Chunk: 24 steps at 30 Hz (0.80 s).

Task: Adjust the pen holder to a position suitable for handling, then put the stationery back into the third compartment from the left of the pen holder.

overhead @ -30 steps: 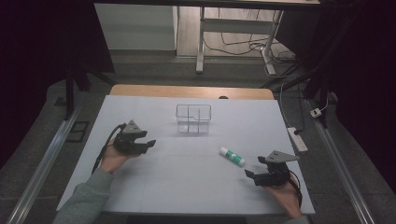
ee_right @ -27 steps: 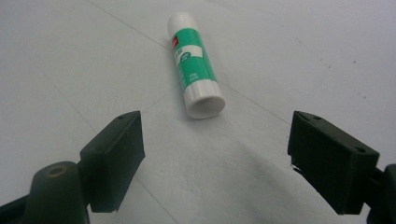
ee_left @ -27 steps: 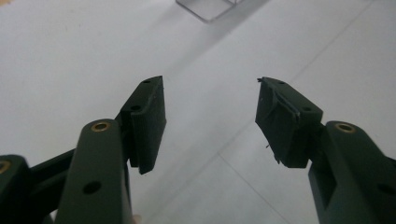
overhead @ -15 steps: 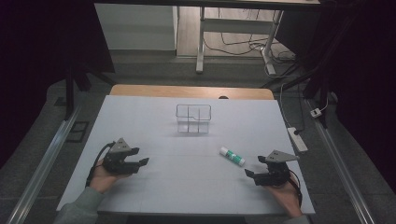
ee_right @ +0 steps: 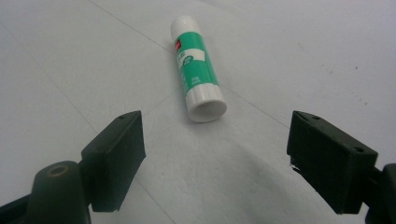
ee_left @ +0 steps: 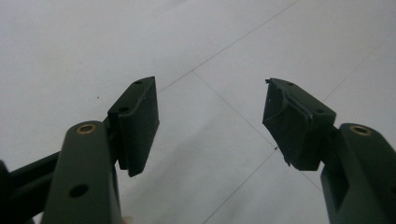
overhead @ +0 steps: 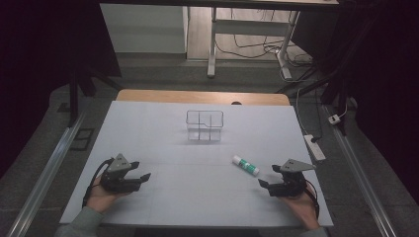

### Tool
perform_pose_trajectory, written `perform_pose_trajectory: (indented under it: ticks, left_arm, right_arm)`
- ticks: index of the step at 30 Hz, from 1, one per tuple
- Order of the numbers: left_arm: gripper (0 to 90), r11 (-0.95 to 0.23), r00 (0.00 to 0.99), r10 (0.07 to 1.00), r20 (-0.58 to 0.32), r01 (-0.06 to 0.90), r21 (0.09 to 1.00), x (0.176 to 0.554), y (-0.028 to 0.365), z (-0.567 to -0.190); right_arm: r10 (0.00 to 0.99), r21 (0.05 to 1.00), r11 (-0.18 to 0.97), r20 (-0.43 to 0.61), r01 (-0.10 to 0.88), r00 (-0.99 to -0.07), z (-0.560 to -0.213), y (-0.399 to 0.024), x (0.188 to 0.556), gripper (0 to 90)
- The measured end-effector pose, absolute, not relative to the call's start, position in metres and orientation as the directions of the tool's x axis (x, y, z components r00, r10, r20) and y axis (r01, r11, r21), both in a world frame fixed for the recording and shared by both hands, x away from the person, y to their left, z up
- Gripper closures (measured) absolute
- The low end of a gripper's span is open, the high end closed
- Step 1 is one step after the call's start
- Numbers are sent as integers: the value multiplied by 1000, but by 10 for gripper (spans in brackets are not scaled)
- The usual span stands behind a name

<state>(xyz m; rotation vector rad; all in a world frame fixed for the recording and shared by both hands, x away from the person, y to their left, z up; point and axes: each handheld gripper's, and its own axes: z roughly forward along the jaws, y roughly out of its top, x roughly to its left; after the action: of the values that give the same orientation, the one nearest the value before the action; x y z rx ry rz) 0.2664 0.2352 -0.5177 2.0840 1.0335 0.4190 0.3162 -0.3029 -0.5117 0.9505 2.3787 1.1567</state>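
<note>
A green and white glue stick (overhead: pixel 245 165) lies on the white table cover (overhead: pixel 197 202), right of centre. In the right gripper view the glue stick (ee_right: pixel 196 70) lies just beyond my right gripper (ee_right: pixel 215 140), base end towards me. That right gripper (overhead: pixel 267 178) rests near the front right, open, with nothing between its jaws. My left gripper (overhead: pixel 142 177) sits low at the front left, a hand behind it. In the left gripper view my left gripper (ee_left: pixel 210 112) has just been opening its jaws, and only bare table cover lies between them.
A small clear divided organiser (overhead: pixel 204 126) stands at the middle back of the cover. A wooden table edge (overhead: pixel 202 96) runs behind it. A white power strip (overhead: pixel 314 146) lies on the floor off the right side, and metal rails (overhead: pixel 44 173) flank the table.
My left gripper has moved towards the near edge and slightly left, ending low over the cover. The right gripper and the glue stick have stayed put.
</note>
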Motion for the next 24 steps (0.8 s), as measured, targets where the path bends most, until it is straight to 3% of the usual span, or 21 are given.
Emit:
perform_pose_trajectory:
  ticks: [24]
  left_arm:
    - [339, -415, 643, 765, -28, 526, 743, 269, 232, -520]
  right_arm:
    - [683, 793, 447, -5, 414, -730, -507, -297, 317, 188]
